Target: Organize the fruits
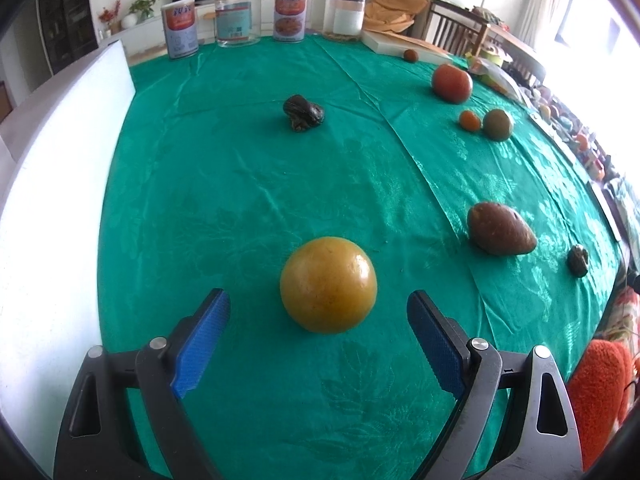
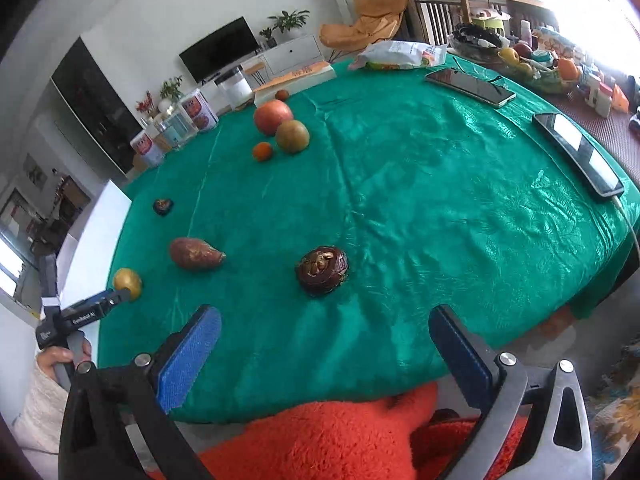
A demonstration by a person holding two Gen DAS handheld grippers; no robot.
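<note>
A living room with a dark television [image 2: 219, 50] on a white cabinet and potted plants lies behind a round desk [image 1: 248, 184] draped in a shiny green patterned cloth. A white board [image 1: 52, 208] stands against the desk's left edge. At the far rim stand labelled tins [image 1: 179, 27] and clear jars [image 1: 238, 16]; two phones [image 2: 578, 152] lie face up on the right side of the cloth.

The fruits are scattered well apart. The largest, a red-orange round fruit [image 2: 273, 116], sits far back, touching or just beside a greenish-brown round fruit [image 2: 293, 136], with a small orange one [image 2: 262, 151] near them. A yellow round fruit [image 1: 328, 284] lies on the cloth just ahead of the left tongs [image 1: 319, 300], whose blue pads stand wide apart on either side, not touching it. A brown pointed fruit [image 1: 500, 230] rests to its right. A dark, wrinkled round fruit [image 2: 323, 270] lies ahead of the right tongs [image 2: 325, 320], which are spread fully and hold nothing. A dark lumpy piece [image 1: 303, 112] sits alone mid-cloth, and a tiny reddish fruit [image 1: 410, 55] at the far edge.

A hand [image 2: 60, 360] grips the left tool's handle.
</note>
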